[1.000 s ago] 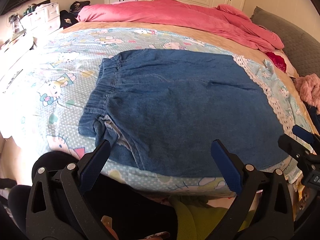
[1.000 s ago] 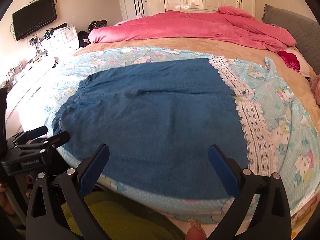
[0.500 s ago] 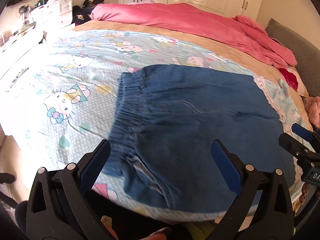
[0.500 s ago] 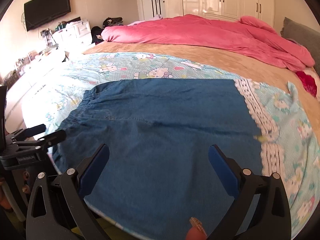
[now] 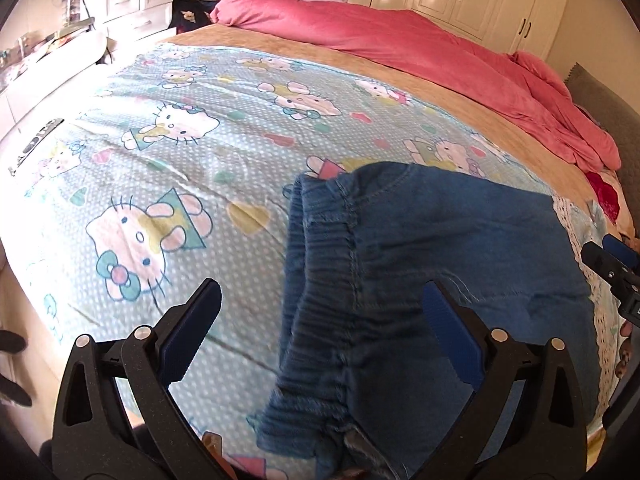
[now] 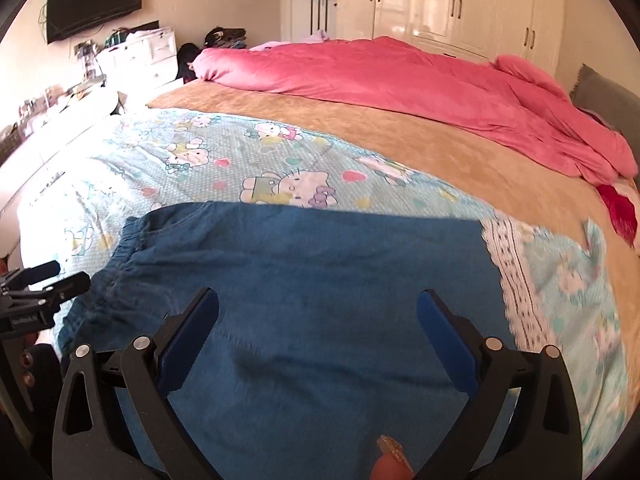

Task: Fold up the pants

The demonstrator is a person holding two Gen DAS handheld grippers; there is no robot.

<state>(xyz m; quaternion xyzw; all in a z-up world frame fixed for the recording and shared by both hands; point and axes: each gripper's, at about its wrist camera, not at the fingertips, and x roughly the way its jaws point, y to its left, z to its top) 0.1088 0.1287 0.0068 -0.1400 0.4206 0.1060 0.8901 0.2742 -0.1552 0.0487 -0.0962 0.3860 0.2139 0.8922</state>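
Blue denim pants (image 5: 460,264) lie flat on the Hello Kitty sheet, elastic waistband (image 5: 324,280) to the left. My left gripper (image 5: 320,304) is open and empty, hovering over the waistband at the near edge of the bed. In the right wrist view the pants (image 6: 320,288) fill the lower middle. My right gripper (image 6: 318,312) is open and empty above the middle of the denim. Each gripper shows at the edge of the other's view: the right one (image 5: 612,264) and the left one (image 6: 40,288).
The light blue Hello Kitty sheet (image 5: 180,140) has a white lace border (image 6: 516,288) to the right of the pants. A pink duvet (image 6: 400,80) is bunched at the far side on a tan blanket (image 6: 360,128). White drawers (image 6: 140,56) stand at the far left.
Both grippers have moved forward over the bed and lower toward the pants. The left view has swung left, so the waistband now lies between its fingers. The pants have not moved.
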